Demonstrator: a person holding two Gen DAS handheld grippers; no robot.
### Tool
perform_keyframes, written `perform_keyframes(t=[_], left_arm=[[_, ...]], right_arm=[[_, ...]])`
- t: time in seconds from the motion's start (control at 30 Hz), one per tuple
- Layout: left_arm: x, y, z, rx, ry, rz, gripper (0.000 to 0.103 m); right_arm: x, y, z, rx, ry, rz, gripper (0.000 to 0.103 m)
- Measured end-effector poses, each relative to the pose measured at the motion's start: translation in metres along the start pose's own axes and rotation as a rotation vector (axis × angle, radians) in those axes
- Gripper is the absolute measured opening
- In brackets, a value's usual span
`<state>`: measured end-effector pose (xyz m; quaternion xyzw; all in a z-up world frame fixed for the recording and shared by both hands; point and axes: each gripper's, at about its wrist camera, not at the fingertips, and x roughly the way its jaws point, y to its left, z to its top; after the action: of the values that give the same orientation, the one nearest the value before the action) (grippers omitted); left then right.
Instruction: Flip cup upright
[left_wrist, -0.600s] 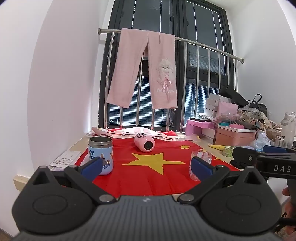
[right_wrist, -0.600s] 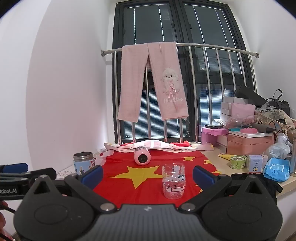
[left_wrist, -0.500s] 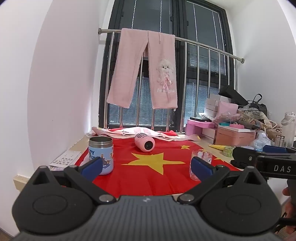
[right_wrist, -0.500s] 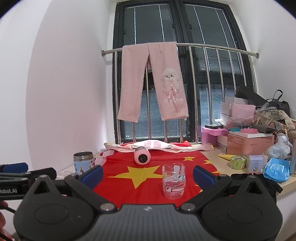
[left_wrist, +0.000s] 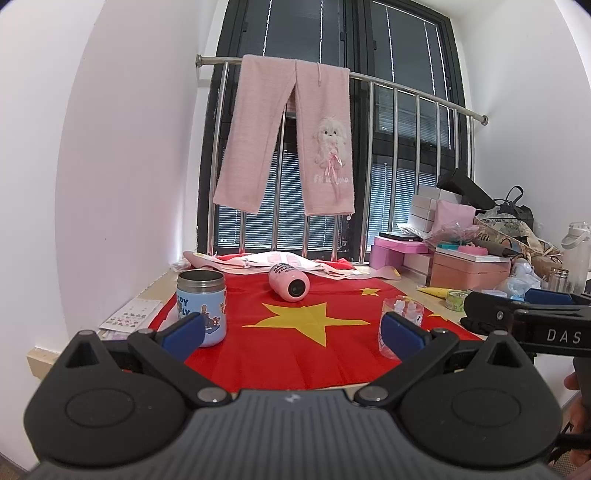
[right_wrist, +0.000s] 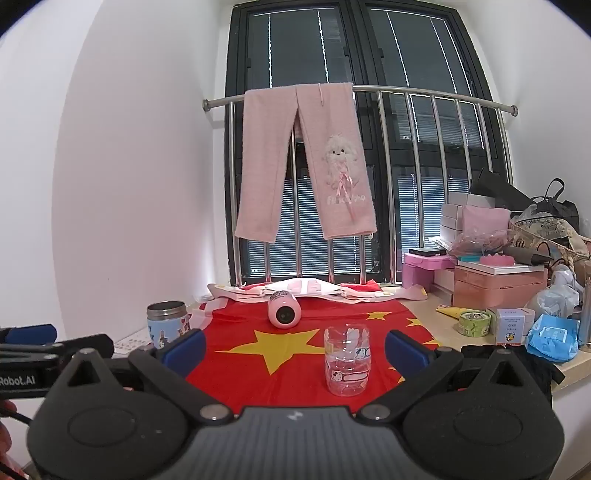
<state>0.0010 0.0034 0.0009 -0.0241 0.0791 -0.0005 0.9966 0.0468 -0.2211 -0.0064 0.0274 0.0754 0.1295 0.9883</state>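
Pre-grasp: nothing held, approach not yet started.
Left gripper (left_wrist: 291, 332) and right gripper (right_wrist: 295, 347) are both spread wide, empty, short of the table edge. Pink cup (right_wrist: 282, 314) is lying on its side at the far end of the red cloth (right_wrist: 295, 354), mouth facing the cameras; a reach past the clear cup (right_wrist: 346, 364) is needed.
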Motion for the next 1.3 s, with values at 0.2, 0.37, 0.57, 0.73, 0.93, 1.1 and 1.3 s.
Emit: perform_keyframes(t=[0.2, 0.37, 0.57, 0.73, 0.93, 1.1, 1.3], left_arm=[[0.0005, -0.0008, -0.0018, 0.002, 0.001, -0.001, 0.103], [0.0002, -0.0018, -0.0034, 0.004, 0.001, -0.001, 0.103], [0.0002, -0.002, -0.0037, 0.005, 0.0, -0.001, 0.103], [0.0002, -0.0022, -0.0044, 0.005, 0.001, -0.002, 0.103], [0.0001, -0.0024, -0.0038, 0.005, 0.001, -0.001, 0.103], [0.0001, -0.0024, -0.0038, 0.006, 0.001, -0.001, 0.103], [0.0001, -0.0031, -0.0051, 0.006, 0.002, -0.003, 0.103]], right_arm=[[-0.0002, 0.0004, 0.0, 0.0, -0.001, 0.002, 0.103], [-0.0003, 0.0008, 0.0001, 0.0, -0.002, 0.002, 0.103], [-0.0004, 0.0004, 0.0, 0.0, -0.002, 0.003, 0.103], [-0.0006, 0.0003, 0.0001, 0.0, -0.002, 0.002, 0.103], [-0.0005, 0.0003, 0.0, 0.001, -0.002, 0.003, 0.103], [-0.0005, 0.0001, -0.0001, 0.0, -0.002, 0.002, 0.103], [-0.0008, 0.0001, -0.0001, 0.0, -0.002, 0.003, 0.103]])
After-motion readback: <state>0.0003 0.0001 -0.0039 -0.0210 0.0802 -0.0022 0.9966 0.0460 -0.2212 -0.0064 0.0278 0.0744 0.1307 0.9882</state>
